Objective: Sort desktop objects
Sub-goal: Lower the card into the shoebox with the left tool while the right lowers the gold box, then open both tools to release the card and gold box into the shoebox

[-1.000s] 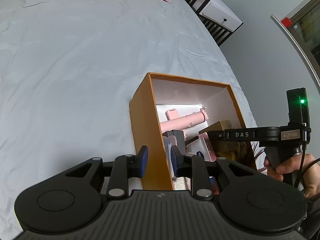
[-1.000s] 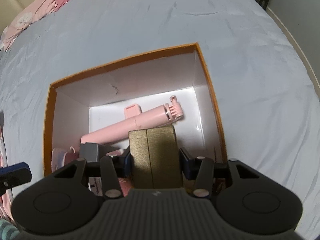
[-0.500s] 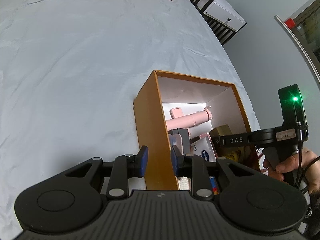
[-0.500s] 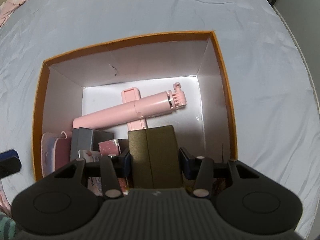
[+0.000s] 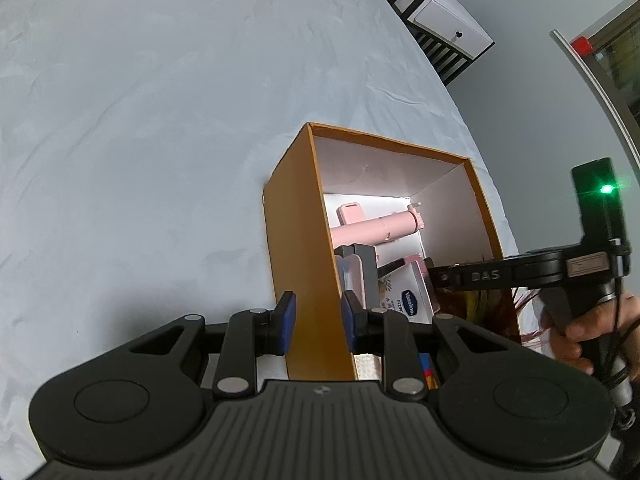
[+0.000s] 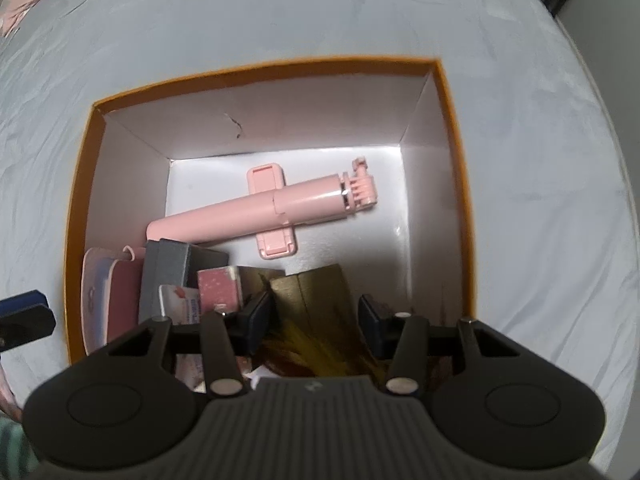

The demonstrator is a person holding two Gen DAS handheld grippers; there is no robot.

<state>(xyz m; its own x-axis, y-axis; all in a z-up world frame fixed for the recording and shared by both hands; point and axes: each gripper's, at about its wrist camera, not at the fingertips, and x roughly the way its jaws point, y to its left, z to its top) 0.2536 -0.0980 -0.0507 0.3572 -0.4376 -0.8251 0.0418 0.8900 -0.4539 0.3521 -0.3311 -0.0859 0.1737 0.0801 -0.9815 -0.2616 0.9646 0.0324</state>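
Gold box (image 6: pixel 316 292) lies low in the orange carton (image 6: pixel 456 152), its long axis running away from the camera; the right gripper (image 6: pixel 316 316) hangs above it, tilted down, jaws apart and clear of its sides; pink selfie stick (image 6: pixel 264 212) lies crosswise beyond; the left gripper (image 5: pixel 316 316) straddles the carton's wall, not pinching.

An orange cardboard box with a white inside (image 6: pixel 456 152) sits on a pale grey bedsheet (image 5: pixel 140 140). Far inside lies a plain pink plastic selfie stick (image 6: pixel 264 210); nearer, a matte olive-gold box (image 6: pixel 320 292) and a grey case (image 6: pixel 164 272).
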